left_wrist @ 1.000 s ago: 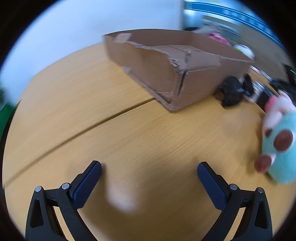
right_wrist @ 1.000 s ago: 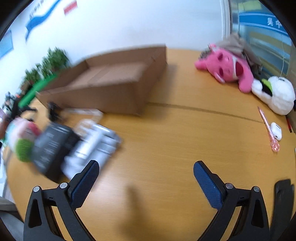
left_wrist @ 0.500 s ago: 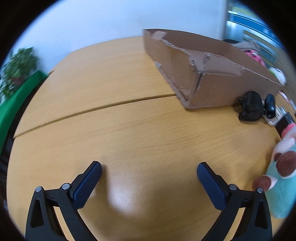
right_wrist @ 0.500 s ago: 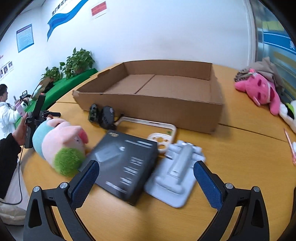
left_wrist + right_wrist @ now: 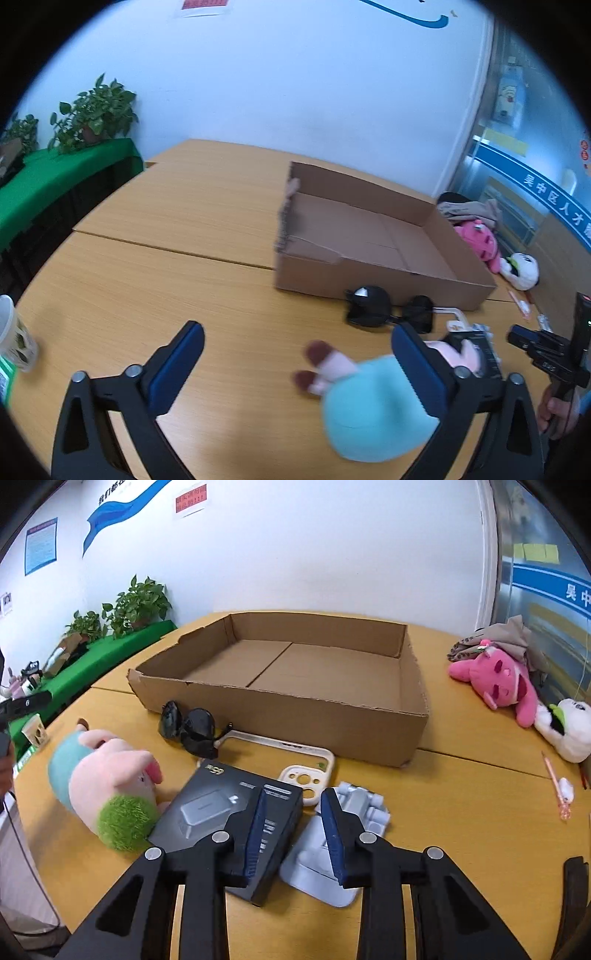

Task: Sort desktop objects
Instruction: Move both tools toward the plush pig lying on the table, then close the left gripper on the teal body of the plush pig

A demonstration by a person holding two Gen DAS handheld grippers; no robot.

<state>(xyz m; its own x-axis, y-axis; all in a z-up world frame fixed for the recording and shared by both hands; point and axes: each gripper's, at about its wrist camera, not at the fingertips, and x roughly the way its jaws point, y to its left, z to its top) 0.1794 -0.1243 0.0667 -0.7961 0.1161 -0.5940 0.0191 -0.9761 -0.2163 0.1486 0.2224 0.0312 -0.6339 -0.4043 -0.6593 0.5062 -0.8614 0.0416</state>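
An empty cardboard box (image 5: 295, 664) stands on the wooden table; it also shows in the left wrist view (image 5: 369, 236). In front of it lie black sunglasses (image 5: 192, 729), a cream phone case (image 5: 295, 760), a black product box (image 5: 229, 812), a pale grey moulded tray (image 5: 347, 834) and a pink, teal and green plush (image 5: 107, 786). My right gripper (image 5: 293, 801) hovers over the black box's right edge, jaws narrowed to a small gap, holding nothing. My left gripper (image 5: 295, 350) is open, just above the teal plush (image 5: 369, 398), whose body lies by its right finger.
A pink plush (image 5: 498, 679) and a white plush (image 5: 569, 727) lie at the right, with a pink pen (image 5: 554, 782) and a small white case (image 5: 565, 784). A paper cup (image 5: 14, 339) stands at the left table edge. Potted plants (image 5: 140, 605) sit on a green shelf.
My right gripper's jaws have closed from wide open to a narrow gap and moved in over the black box. My left gripper has swung right toward the plush, with the box now in full view.
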